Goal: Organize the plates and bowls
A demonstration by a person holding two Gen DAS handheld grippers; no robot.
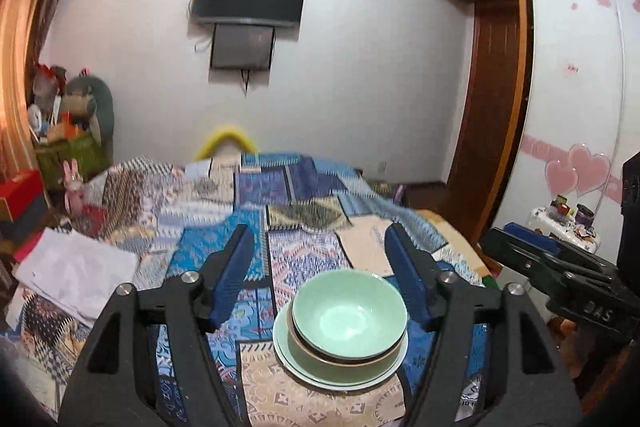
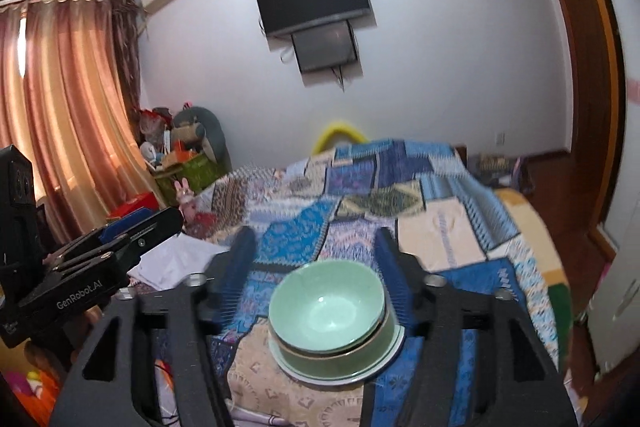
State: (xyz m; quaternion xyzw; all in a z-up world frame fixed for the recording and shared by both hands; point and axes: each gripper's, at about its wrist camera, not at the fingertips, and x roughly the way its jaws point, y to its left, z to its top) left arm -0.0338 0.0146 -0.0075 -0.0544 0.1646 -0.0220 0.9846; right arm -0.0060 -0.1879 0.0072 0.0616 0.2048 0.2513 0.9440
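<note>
- Two green bowls (image 1: 348, 319) are sitting nested on a pale plate (image 1: 340, 373) upon the patchwork bedspread (image 1: 280, 251).
- The left gripper (image 1: 320, 275) and right gripper (image 2: 316, 267) are hovering behind the stack, jaws spread, gripping nothing.
- Stacking is looking essentially done.

1. The left gripper (image 1: 320, 259) is matte black plastic — two angular arms with triangular cut-outs.
2. Its fingers (image 1: 234, 275) carry ribbed blue pads.
3. Round silver screws sit at the arm joints.
4. The right gripper (image 2: 314, 259) has the same black frame and blue pads.
5. White "GenRobot.AI" lettering marks the left gripper's side in the right wrist view.
</note>
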